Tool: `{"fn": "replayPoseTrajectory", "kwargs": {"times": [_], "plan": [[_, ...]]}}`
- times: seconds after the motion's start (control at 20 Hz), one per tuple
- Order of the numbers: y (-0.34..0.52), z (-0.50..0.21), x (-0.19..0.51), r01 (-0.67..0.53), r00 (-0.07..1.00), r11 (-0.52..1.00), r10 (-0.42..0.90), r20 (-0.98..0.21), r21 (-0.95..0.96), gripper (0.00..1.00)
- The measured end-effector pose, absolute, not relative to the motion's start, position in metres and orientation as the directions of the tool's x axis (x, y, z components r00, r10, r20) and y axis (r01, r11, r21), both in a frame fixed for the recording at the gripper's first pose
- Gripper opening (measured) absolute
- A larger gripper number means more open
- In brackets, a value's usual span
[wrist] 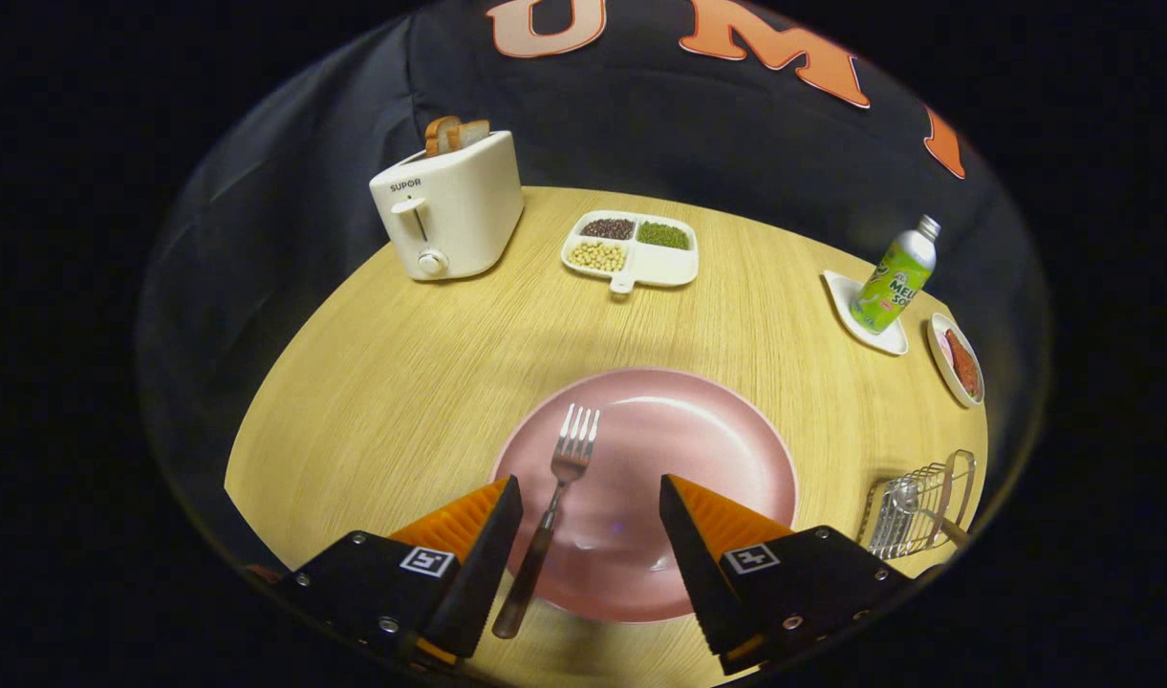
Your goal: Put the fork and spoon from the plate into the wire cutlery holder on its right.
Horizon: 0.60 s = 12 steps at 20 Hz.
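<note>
Round wooden table (401,382) with dark cloth behind it, that's the setup. Pink plate (698,449) sits right ahead of the gripper (591,502), whose fingers are spread wide apart and holding nothing. Both tips hover over the near part of the plate.

Fork (554,506) is lying on the plate between the fingers, closer to the left one, tines pointing to 12 o'clock and the dark handle running back toward 6 and sticking out past the plate's near rim. Can't tell if the left finger is touching the handle, but it looks just beside it.

Wire cutlery holder (927,506) is at about 3 o'clock from the plate, near the table edge, and there's already a spoon (913,502) in it, bowl shiny, with a wooden-looking handle poking out to the right.

Farther back: a cream toaster (449,205) with bread slices (454,134) in it at 11 o'clock, a divided tray of beans (633,250) at 12, and at 2 o'clock a green soda bottle (895,277) on a small white dish (865,315), plus another small dish (956,361) with something reddish just beside it.
</note>
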<state>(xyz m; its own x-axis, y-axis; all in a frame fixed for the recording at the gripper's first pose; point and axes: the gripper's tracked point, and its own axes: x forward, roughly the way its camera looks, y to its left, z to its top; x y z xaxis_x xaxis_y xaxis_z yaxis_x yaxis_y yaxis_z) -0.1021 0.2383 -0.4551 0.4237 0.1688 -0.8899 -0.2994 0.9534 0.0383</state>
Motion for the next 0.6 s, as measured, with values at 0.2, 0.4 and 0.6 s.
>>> {"fn": "replayPoseTrajectory", "kwargs": {"times": [0.2, 0.4, 0.6], "plan": [[0.241, -0.472, -0.116, -0.308, 0.361, 0.951, 0.143, -0.922, 0.027, 0.66], [0.243, -0.485, -0.123, -0.3, 0.329, 0.954, 0.13, -0.935, 0.027, 0.41], [0.242, -0.489, -0.124, -0.271, 0.313, 0.962, 0.119, -0.942, 0.032, 0.17]]}}
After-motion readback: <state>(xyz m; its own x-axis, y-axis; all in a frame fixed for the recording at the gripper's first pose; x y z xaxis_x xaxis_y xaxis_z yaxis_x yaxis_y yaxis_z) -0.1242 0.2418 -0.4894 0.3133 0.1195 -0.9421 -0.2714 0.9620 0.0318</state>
